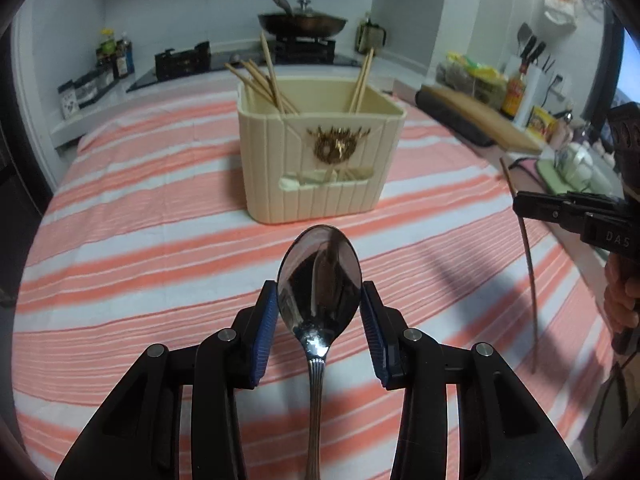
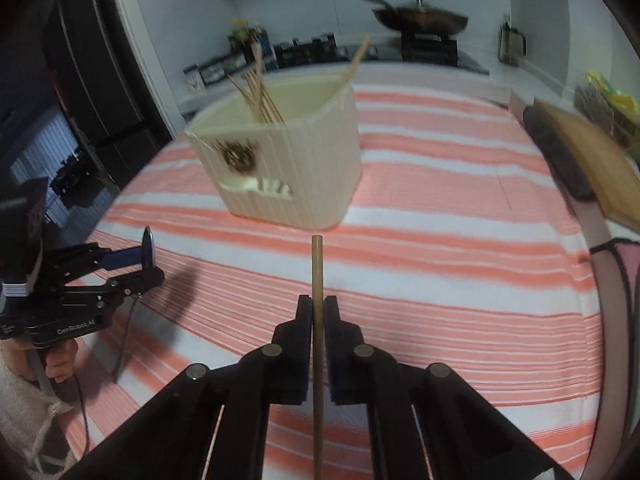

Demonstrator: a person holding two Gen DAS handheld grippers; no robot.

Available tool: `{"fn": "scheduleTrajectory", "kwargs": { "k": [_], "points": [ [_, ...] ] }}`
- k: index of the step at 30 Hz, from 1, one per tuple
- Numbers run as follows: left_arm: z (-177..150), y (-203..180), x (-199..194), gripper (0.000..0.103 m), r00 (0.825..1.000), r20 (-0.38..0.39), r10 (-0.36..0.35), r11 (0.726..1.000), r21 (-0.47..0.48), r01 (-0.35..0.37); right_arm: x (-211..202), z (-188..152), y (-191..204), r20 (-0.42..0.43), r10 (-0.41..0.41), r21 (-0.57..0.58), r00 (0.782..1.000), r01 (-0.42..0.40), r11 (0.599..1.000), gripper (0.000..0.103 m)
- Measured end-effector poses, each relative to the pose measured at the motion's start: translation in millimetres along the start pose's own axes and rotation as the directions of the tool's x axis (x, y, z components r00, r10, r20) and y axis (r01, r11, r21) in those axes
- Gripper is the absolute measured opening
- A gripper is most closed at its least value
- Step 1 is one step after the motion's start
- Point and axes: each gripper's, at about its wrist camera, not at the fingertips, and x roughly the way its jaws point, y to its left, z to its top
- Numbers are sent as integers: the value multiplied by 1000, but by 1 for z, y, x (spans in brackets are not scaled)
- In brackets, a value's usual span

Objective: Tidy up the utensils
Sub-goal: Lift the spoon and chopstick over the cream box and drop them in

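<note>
Nearest the left wrist camera, the left gripper [image 1: 320,300] clasps a metal spoon [image 1: 319,284] by the widest part of its bowl: its blue pads [image 1: 266,336] sit against either edge, so it is closed only as far as the bowl allows. The bowl points forward and up, and the handle runs back between the fingers toward the camera. In the right wrist view the same spoon shows edge-on, standing up from that gripper at the left.

The right gripper [image 2: 318,312] is closed nearly all the way on a single wooden chopstick [image 2: 317,280], which stands between the two fingers with its blunt end projecting forward and its length trailing down out of view. From the left wrist camera this chopstick hangs as a thin line below the right gripper at the frame's right edge.

Both are held above a desk covered by a pink-and-white striped cloth [image 1: 140,240]. Farther on, on the cloth, stands a cream ribbed utensil holder [image 1: 320,160] with a gold emblem on its front; several chopsticks [image 1: 264,80] lean inside it.

Beyond the desk, a lidded wok [image 1: 302,22] sits on a stove, and a wooden cutting board [image 2: 592,160] lies to the right.
</note>
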Motion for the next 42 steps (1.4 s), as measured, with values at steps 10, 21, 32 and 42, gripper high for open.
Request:
{"fn": "scheduleTrajectory", "kwargs": {
  "k": [10, 21, 32, 42],
  "points": [
    [-5, -1, -82, 41, 985, 163, -61, 996, -53, 71, -85, -2, 43, 220, 25, -56, 975, -13, 998, 6],
    [71, 17, -116, 41, 961, 238, -140, 983, -85, 164, -87, 64, 31, 328, 4, -60, 945, 16, 998, 6],
    [213, 37, -98, 41, 870, 492, 44, 992, -126, 21, -78, 189, 29, 586, -37, -51, 809, 83, 995, 6],
    [191, 56, 47, 41, 975, 205, 80, 984, -174, -44, 59, 198, 33, 355, -9, -74, 935, 38, 997, 6]
  ]
}}
